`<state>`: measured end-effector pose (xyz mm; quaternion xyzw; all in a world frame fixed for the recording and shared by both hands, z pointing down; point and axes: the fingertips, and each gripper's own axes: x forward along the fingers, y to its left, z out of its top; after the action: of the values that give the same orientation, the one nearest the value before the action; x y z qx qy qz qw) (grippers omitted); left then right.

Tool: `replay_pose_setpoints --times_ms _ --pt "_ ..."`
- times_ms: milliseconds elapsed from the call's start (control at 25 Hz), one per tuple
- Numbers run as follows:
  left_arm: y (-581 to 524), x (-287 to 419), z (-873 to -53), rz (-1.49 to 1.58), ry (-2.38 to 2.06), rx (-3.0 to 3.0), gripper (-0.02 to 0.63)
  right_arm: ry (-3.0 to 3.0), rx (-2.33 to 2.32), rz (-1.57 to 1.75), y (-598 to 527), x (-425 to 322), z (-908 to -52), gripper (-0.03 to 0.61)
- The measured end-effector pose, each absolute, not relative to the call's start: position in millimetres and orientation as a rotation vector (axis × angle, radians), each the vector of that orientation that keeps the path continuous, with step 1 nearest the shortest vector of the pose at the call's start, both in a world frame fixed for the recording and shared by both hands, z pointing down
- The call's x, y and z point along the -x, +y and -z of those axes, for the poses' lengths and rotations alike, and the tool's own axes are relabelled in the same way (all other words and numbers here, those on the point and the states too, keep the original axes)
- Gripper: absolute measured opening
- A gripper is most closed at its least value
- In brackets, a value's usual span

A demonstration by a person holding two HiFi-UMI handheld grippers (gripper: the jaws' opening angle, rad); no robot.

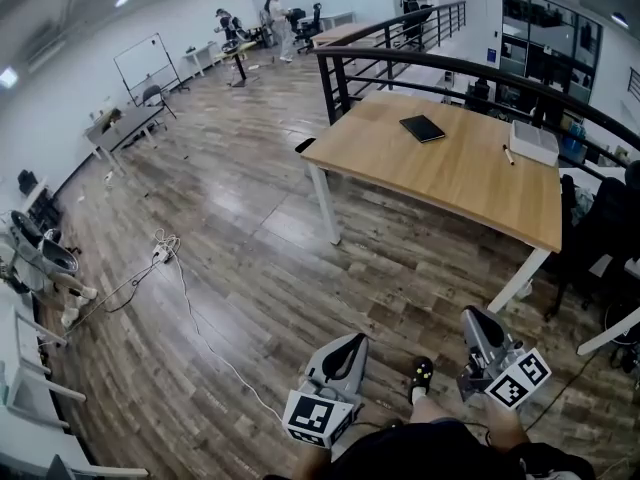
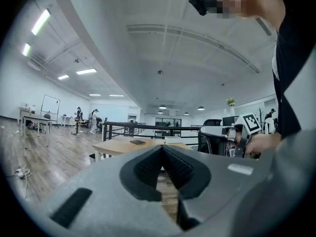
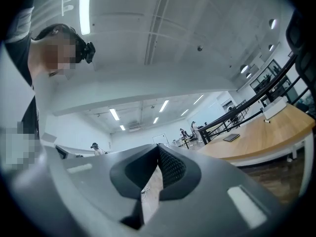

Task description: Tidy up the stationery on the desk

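We stand well back from the desk [image 1: 450, 183]; notebook [image 1: 422, 128], pen [image 1: 508, 155], white tray [image 1: 533, 143] untouched. Left claw [image 1: 355, 341] and right claw [image 1: 474, 317] clenched, empty. All tidying left.

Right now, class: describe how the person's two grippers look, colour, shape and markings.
The left gripper and right gripper are grey, wedge-shaped shells tapering to the jaws, which have black ribbed pads inside. Each carries a white cube with black square markers at its rear.

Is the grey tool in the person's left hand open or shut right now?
Shut. In the left gripper view, the grey left tool has its jaws touching at the tips, with nothing between them.
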<state>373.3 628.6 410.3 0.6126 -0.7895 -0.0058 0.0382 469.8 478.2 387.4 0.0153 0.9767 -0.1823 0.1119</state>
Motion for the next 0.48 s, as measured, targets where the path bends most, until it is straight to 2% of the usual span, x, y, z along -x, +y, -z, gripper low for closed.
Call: replay_pose_setpoints --times_ms 480 --pt "563.3 -314.7 -400.4 0.03 -2.503 -1.804 -0.003 2.846 -0.198 0.549 408.5 -398.5 -380.5 0.0"
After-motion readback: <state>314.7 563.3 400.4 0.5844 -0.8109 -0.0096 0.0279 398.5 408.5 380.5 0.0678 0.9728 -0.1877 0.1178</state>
